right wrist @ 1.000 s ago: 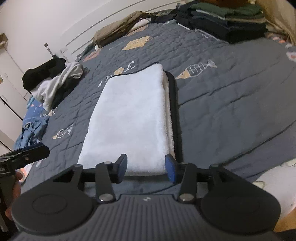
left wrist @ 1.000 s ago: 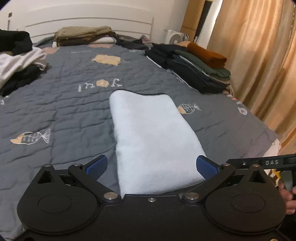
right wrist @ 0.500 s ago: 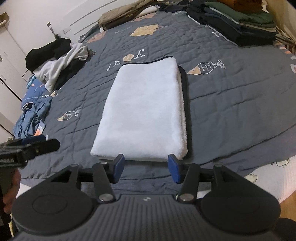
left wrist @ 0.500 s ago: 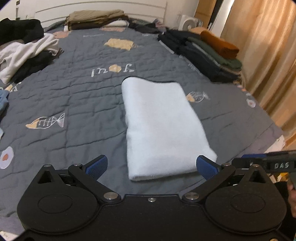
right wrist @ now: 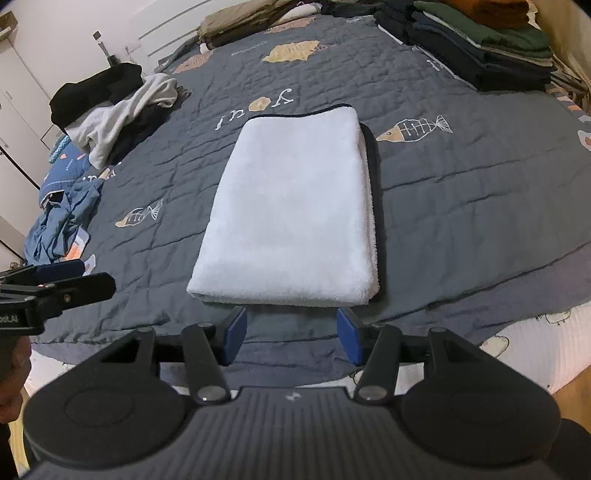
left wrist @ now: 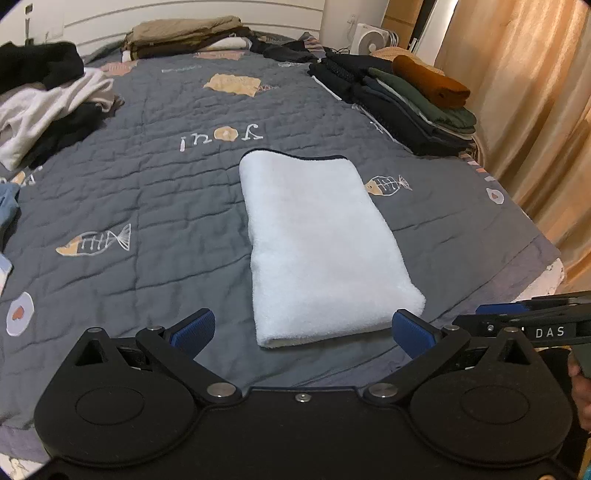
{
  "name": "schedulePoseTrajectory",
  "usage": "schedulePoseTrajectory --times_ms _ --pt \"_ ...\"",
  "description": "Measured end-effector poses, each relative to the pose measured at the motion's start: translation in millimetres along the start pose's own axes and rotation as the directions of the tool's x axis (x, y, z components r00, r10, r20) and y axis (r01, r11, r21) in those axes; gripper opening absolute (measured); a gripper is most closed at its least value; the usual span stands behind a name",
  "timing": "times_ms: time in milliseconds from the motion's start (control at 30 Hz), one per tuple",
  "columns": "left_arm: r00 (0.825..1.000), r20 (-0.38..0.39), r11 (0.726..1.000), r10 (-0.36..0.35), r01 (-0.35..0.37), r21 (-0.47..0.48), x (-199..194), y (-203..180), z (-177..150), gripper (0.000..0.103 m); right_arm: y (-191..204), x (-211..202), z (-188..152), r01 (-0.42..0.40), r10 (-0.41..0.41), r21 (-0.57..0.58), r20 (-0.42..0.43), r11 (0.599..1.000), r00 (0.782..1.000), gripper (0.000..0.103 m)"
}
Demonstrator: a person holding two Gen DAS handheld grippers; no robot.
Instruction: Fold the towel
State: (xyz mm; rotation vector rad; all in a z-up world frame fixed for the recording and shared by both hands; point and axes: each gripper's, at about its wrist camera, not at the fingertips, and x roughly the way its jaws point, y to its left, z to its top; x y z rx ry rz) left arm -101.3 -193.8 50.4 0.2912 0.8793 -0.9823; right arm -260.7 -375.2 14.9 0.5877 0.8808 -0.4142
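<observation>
A white towel (left wrist: 321, 243) with a dark trim lies folded into a long rectangle on the grey quilted bed (left wrist: 147, 192). My left gripper (left wrist: 303, 330) hangs above the towel's near end, wide open, nothing between its blue pads. In the right wrist view the same towel (right wrist: 295, 206) lies flat, its dark edge showing along the right side. My right gripper (right wrist: 291, 334) is just short of the towel's near edge, its jaws opening and empty. Each gripper shows at the other view's edge, with a hand behind it.
Folded dark clothes (left wrist: 406, 99) are stacked at the bed's right side by the curtain (left wrist: 524, 92). Loose black and white garments (left wrist: 48, 103) lie at the left, a blue garment (right wrist: 62, 218) near the left edge. More folded clothes (left wrist: 184, 35) sit by the headboard.
Both grippers have drawn back and risen from the towel, so its near edge now lies clear ahead of the pads. The right gripper's jaws have widened.
</observation>
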Motion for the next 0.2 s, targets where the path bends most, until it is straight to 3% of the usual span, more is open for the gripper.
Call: schedulePoseTrajectory --times_ms 200 --pt "1.0 0.024 1.0 0.002 -0.002 0.006 -0.7 -1.6 -2.5 0.103 3.5 1.0 -0.3 0.005 -0.005 -0.012 0.0 1.0 1.0 0.054"
